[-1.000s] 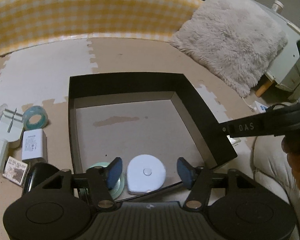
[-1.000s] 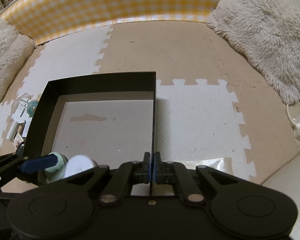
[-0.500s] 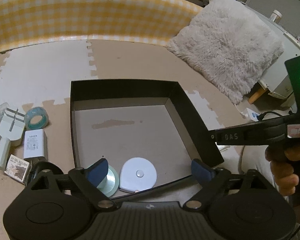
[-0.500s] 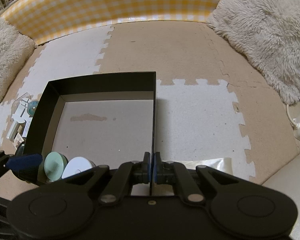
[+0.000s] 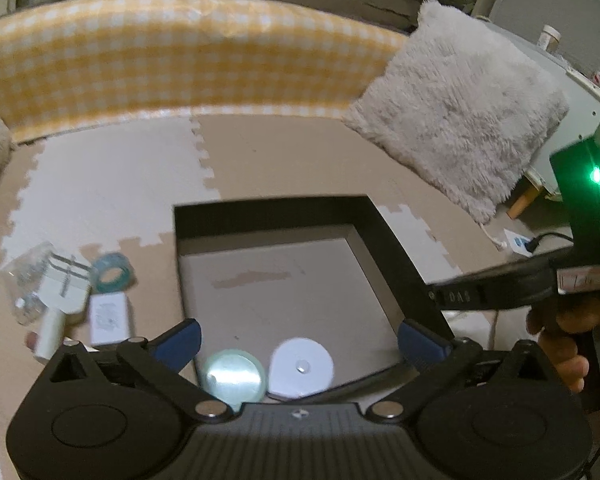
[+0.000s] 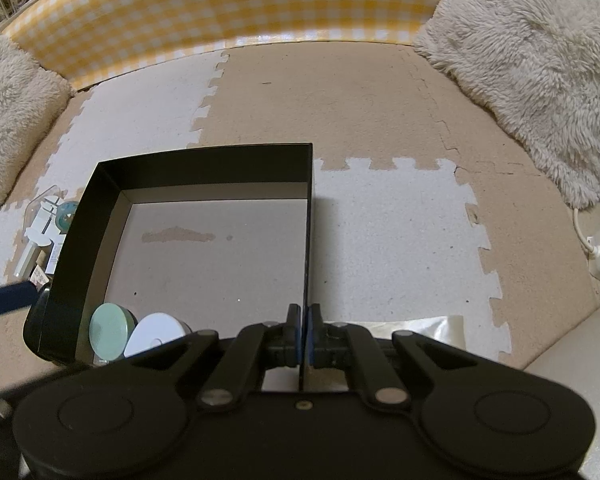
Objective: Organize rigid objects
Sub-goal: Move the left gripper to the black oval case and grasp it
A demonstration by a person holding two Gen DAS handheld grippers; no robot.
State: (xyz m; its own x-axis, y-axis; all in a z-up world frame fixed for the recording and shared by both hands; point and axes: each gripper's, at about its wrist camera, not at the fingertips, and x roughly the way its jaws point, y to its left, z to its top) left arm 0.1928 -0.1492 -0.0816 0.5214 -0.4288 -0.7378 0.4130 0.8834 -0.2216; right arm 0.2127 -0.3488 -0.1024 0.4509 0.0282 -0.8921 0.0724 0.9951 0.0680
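Left wrist view: wide-open left hand-held gripper (image 5: pixel 298 340) above white disc (image 5: pixel 301 367) in black box (image 5: pixel 396 252), whose wall right hand-held gripper (image 6: pixel 304 326) pinches

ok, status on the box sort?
Done: white disc and green disc lie in the black box. In hand: left tool has just opened, empty; right tool clamps the box wall. Left: tape roll, white charger and other small items outside.

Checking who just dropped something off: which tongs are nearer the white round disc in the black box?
Left. The left tongs hang open just above the white round disc, which lies free. The right tongs are shut on the black box wall, off to the side.
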